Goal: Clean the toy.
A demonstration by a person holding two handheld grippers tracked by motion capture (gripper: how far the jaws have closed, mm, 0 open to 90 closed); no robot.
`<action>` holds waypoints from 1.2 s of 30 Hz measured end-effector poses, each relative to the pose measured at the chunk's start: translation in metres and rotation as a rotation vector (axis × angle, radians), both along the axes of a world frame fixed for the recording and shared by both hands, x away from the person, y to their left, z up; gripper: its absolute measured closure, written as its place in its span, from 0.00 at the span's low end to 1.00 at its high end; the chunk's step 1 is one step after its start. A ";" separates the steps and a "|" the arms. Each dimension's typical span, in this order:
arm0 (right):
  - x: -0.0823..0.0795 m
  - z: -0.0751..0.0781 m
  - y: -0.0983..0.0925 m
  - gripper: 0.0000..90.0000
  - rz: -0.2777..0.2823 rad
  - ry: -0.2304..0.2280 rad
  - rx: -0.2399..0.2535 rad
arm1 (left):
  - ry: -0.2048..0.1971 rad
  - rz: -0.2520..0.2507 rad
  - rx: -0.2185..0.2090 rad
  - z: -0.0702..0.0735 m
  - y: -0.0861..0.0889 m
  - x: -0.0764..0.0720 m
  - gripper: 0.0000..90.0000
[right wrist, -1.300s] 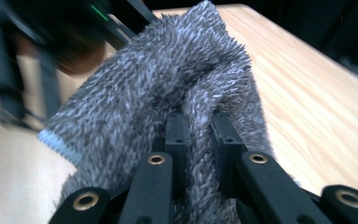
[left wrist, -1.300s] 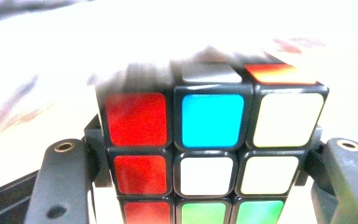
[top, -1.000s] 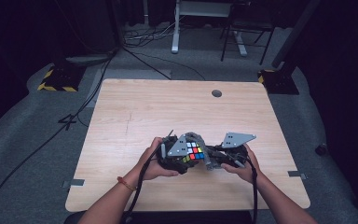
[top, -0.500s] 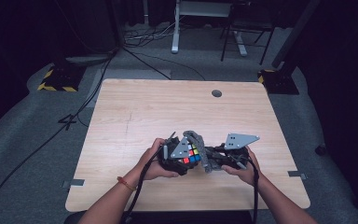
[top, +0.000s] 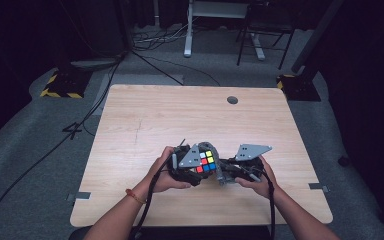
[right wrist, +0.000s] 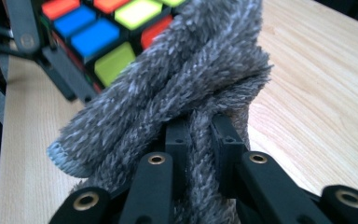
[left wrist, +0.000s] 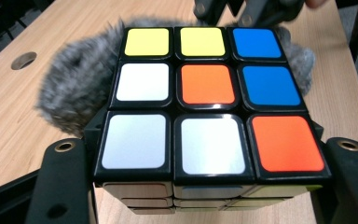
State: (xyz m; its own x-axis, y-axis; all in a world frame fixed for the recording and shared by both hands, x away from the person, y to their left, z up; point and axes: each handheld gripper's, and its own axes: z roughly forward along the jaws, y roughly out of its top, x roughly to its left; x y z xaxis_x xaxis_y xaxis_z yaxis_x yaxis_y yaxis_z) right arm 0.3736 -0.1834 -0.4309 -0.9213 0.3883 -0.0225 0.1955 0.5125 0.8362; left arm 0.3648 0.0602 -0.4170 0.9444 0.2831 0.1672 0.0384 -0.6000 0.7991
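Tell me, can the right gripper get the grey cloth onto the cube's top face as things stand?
Probably yes. The right gripper is shut on the grey cloth, which already lies against the cube held in the left gripper. Nothing stands between them; the cube's top face looks uncovered.

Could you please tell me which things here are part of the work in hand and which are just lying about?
In use:
- puzzle cube, clamped in the left gripper
- grey fuzzy cloth, pinched in the right gripper and pressed against the cube

Just there:
- wooden table
- round hole in the tabletop
- floor cables
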 end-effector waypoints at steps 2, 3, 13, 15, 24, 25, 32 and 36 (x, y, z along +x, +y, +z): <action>0.000 -0.001 0.001 0.89 0.006 0.008 -0.009 | -0.008 0.009 -0.004 0.001 0.002 0.001 0.37; 0.000 -0.001 0.001 0.89 0.014 0.015 -0.005 | -0.008 0.009 -0.004 0.001 0.002 0.001 0.37; -0.010 0.015 -0.002 0.89 0.033 -0.053 0.046 | 0.020 0.012 0.034 -0.007 0.001 0.006 0.37; -0.011 0.016 -0.003 0.89 0.025 -0.060 0.044 | 0.020 0.000 0.035 -0.007 -0.001 0.004 0.37; -0.005 0.010 -0.003 0.89 0.006 -0.036 0.014 | -0.016 -0.024 -0.022 0.004 -0.001 -0.004 0.37; -0.005 0.009 -0.002 0.89 0.011 -0.032 0.010 | -0.020 -0.020 -0.023 0.005 0.001 -0.003 0.37; -0.009 0.009 0.003 0.89 0.051 -0.028 -0.005 | -0.018 0.028 -0.033 0.007 0.012 0.003 0.37; -0.012 0.011 0.003 0.89 0.068 -0.028 0.004 | -0.021 0.049 -0.021 0.006 0.015 0.006 0.37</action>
